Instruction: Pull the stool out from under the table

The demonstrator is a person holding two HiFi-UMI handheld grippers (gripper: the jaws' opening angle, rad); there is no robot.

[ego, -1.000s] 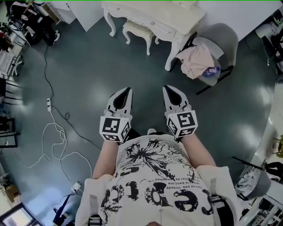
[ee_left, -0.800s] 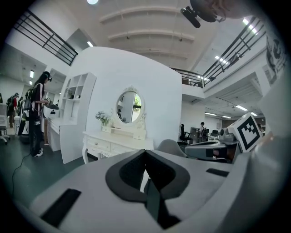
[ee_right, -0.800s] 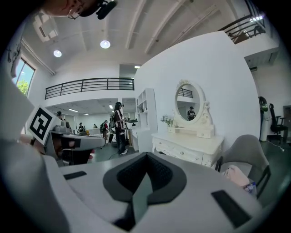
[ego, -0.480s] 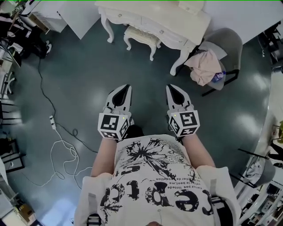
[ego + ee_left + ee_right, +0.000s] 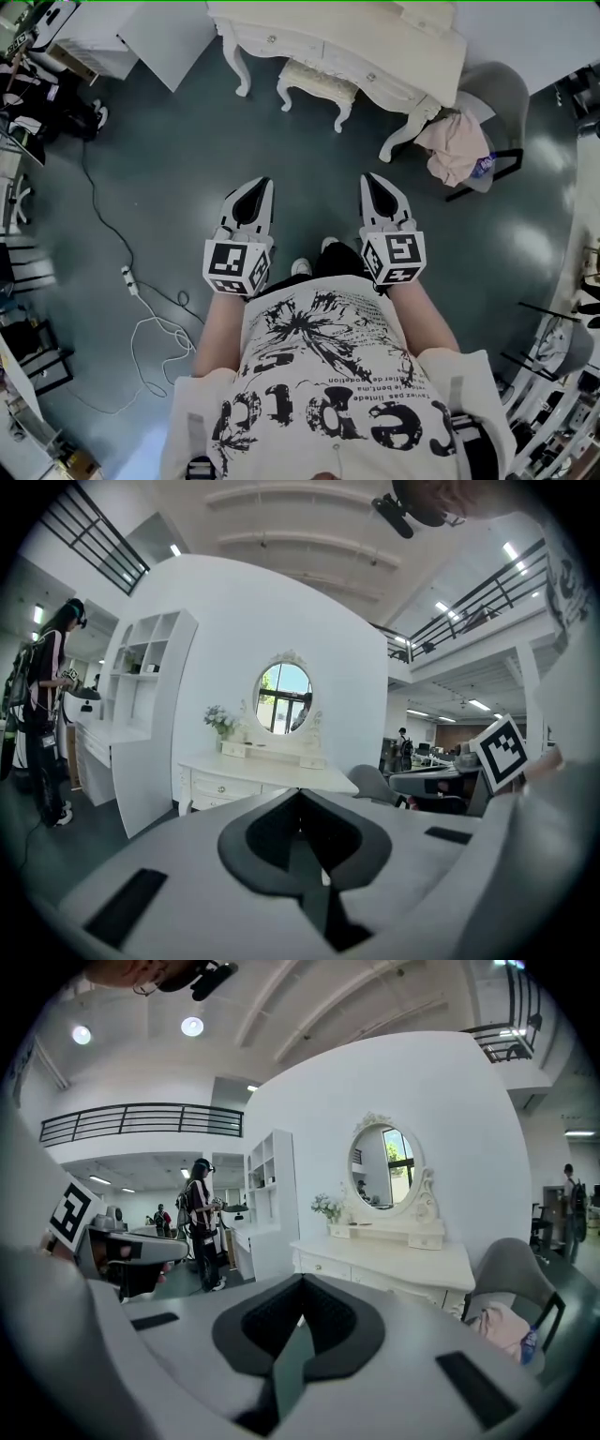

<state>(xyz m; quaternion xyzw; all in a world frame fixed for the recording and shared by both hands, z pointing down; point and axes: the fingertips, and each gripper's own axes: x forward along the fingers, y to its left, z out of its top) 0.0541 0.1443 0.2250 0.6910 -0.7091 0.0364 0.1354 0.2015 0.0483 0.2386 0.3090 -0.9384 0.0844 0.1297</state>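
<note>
Both closed and empty, the left tongs and right tongs are pointing toward the stool under the counter, well ahead between them

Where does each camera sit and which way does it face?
Head view: on the person's head, facing steeply down at the floor; forearms, shirt, left gripper and right gripper show.
Left gripper view: on the left gripper, facing forward past its shut jaws to the white table; right gripper at right.
Right gripper view: on the right gripper, past shut jaws to that table; left gripper at left.
Shared: all see the table; only the head view shows the stool.
</note>
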